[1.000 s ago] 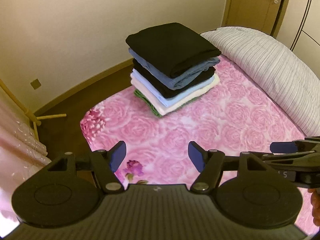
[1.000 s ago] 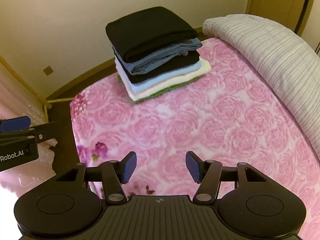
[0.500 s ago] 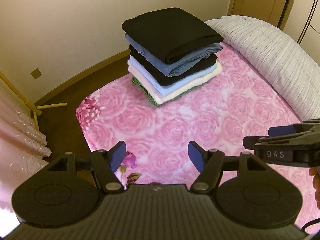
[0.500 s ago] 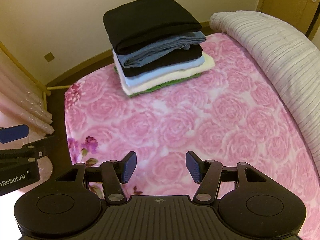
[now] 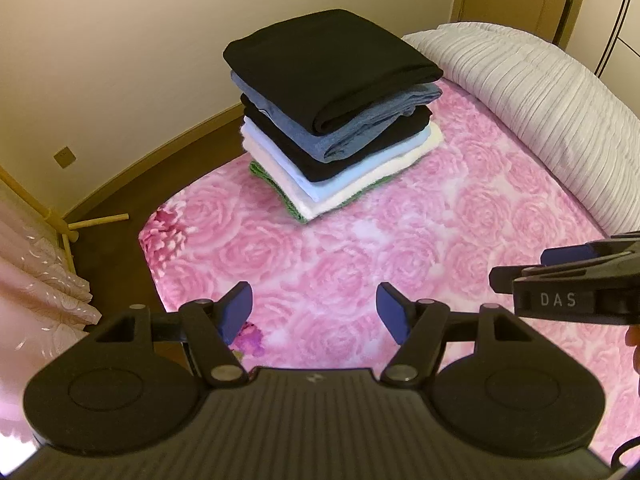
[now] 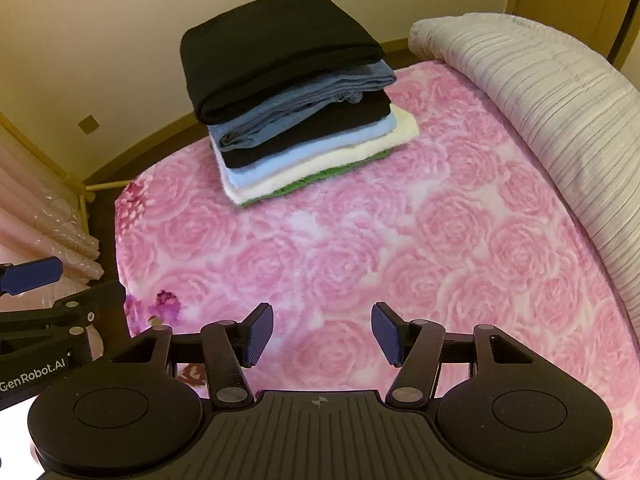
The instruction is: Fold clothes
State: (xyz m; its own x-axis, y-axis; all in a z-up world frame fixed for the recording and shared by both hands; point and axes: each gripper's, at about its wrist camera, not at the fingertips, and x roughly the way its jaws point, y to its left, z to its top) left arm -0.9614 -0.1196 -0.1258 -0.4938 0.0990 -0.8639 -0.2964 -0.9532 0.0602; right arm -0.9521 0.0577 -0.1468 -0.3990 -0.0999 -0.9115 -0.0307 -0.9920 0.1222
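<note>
- Both the left gripper (image 5: pixel 314 312) and the right gripper (image 6: pixel 322 334) hang released, grasping nothing.
- The folded stack (image 5: pixel 334 112), upper centre, looks complete; any approach should avoid toppling it.

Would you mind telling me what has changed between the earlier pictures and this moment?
Both claws moved closer to the stack of folded clothes, which now looms larger in both wrist views, and the right claw shows further into the left camera's picture. Nothing was gripped or released. The left claw and right claw stayed open and empty; the stack, pink floral blanket and striped duvet lie unchanged.
</note>
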